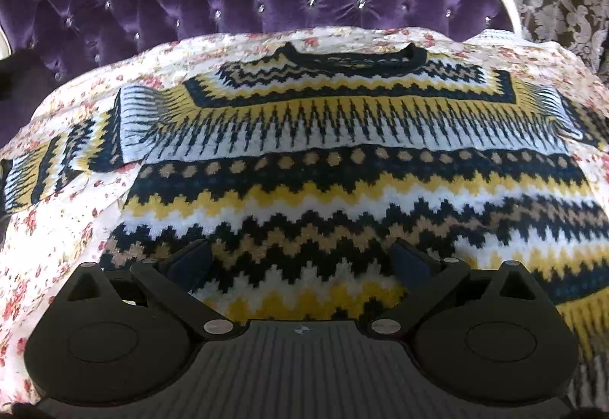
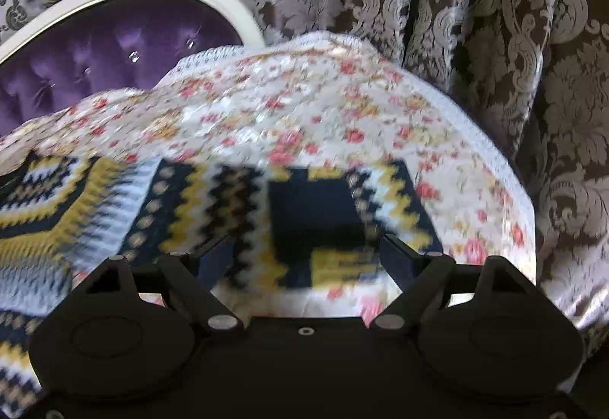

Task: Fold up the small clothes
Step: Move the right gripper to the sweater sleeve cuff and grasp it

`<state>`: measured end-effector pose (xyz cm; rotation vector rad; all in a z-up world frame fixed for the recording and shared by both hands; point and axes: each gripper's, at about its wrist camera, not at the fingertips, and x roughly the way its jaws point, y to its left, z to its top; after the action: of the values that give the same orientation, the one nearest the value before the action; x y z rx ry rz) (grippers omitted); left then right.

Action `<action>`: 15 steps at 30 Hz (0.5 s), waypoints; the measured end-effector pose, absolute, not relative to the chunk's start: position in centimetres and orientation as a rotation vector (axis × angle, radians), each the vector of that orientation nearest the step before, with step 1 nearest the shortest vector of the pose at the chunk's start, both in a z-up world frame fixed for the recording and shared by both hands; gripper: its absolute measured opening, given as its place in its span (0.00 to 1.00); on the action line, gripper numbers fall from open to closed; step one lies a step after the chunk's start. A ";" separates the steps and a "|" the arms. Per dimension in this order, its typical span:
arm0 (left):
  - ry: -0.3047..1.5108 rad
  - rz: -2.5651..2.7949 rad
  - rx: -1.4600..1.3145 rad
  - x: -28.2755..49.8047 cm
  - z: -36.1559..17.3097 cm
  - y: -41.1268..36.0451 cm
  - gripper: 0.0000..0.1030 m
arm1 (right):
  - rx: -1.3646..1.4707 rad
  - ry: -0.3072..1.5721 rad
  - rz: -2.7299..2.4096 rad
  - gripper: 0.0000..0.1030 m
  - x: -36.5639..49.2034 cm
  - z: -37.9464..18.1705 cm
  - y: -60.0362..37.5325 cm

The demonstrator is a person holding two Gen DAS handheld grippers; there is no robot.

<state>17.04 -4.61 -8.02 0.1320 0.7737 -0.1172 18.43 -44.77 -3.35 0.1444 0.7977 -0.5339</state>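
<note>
- Sweater (image 1: 342, 160) lies flat on the floral bedspread (image 1: 49, 266), neck toward the purple headboard (image 1: 266, 0); one sleeve spread out to the side.
- Left gripper (image 1: 302, 263): jaws wide apart, over the sweater's lower body, holding nothing.
- Right gripper (image 2: 306, 259): jaws wide, over the other sleeve (image 2: 304, 213); pic blurred, contact cannot tell.

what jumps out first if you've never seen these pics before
The zigzag-patterned sweater in navy, yellow and white lies spread flat, front up, across the flowered bedspread, filling the middle of the left wrist view. Behind it rises the purple tufted headboard with its white frame. The left claw hangs open above the sweater's hem, and the right claw is open over a sleeve.
</note>
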 end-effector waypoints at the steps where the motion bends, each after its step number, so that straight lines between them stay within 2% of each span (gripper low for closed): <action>1: 0.759 -0.120 0.128 16.9 -8.2 -4.6 0.99 | 0.140 0.789 -0.526 0.87 18.7 -3.6 -45.1; 6: 0.738 -0.139 0.090 16.6 -8.8 -4.0 1.00 | 0.110 0.810 -0.540 0.95 20.4 -5.0 -45.6; 10: 0.731 -0.126 0.111 16.4 -8.8 -4.3 1.00 | 0.009 0.878 -0.573 0.93 21.7 -6.5 -45.3; 12: 0.734 -0.126 0.104 16.4 -8.8 -4.2 1.00 | -0.017 0.889 -0.576 0.85 21.8 -6.9 -45.5; 13: 0.738 -0.127 0.100 16.4 -8.9 -4.2 1.00 | 0.001 0.877 -0.558 0.71 21.7 -6.8 -45.7; 14: 0.740 -0.128 0.097 16.4 -8.9 -4.1 1.00 | 0.036 0.873 -0.534 0.47 21.5 -6.6 -46.1; 15: 0.742 -0.129 0.097 16.5 -8.8 -4.1 1.00 | 0.079 0.876 -0.512 0.34 21.5 -6.4 -46.5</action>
<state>16.46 -4.10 -8.84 0.0972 0.7418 -0.1293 21.54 -46.54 -6.38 0.0791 0.8760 -0.5122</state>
